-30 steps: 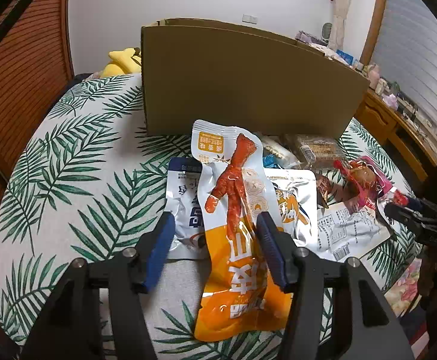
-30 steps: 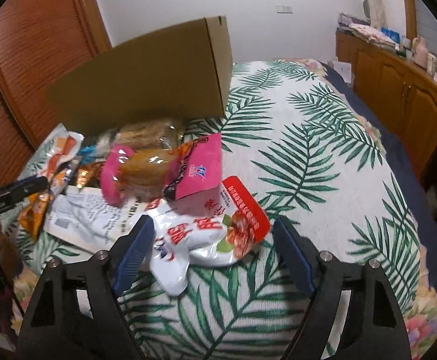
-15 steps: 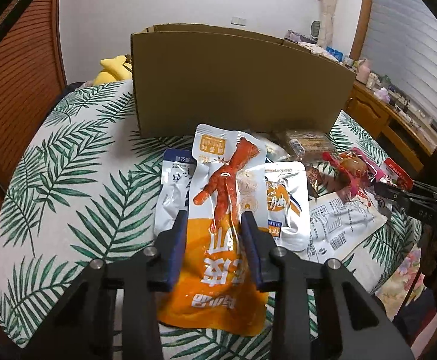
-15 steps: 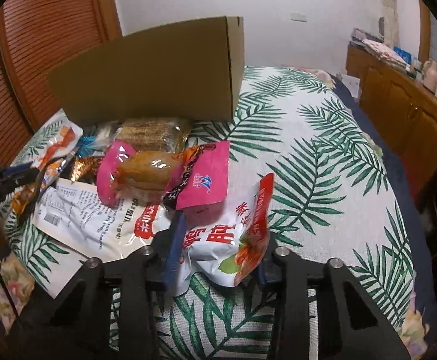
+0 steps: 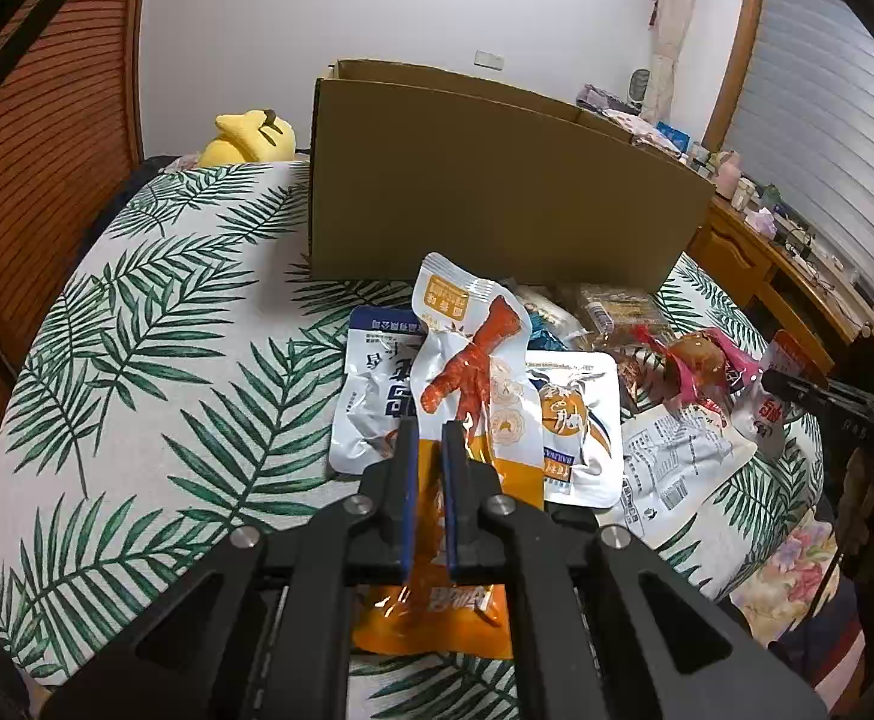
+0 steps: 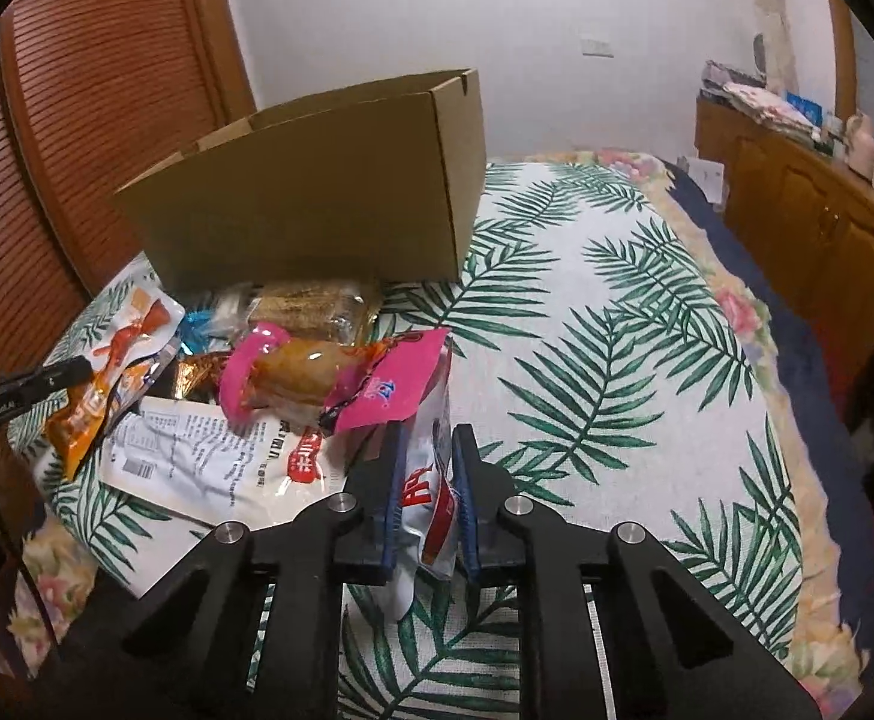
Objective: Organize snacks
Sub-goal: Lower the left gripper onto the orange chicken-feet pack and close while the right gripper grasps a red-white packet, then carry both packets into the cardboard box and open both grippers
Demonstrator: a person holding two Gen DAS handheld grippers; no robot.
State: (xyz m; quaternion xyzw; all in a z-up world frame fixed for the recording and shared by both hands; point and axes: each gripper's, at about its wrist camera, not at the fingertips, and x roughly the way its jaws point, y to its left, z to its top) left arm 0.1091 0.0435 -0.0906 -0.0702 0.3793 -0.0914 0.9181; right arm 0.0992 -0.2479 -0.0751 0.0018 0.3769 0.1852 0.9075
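The left gripper (image 5: 425,438) pinches the orange chicken-foot packet (image 5: 472,384); the right gripper (image 6: 428,450) pinches a white and red packet (image 6: 431,492). Beyond lie more snack packets (image 6: 293,360) on the leaf-print bedspread (image 6: 616,360), then the cardboard box (image 5: 484,192) farthest

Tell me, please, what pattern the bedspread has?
Green palm leaves on white bedspread, clearest in the right wrist view.

The orange chicken-foot packet (image 5: 472,396) and the white-and-red snack bag (image 6: 431,498) were glossy plastic film, creased and catching the light. The cardboard box (image 5: 496,192) looked matt brown and smooth. The leaf-print bedspread (image 6: 604,372) was woven, dull cloth.
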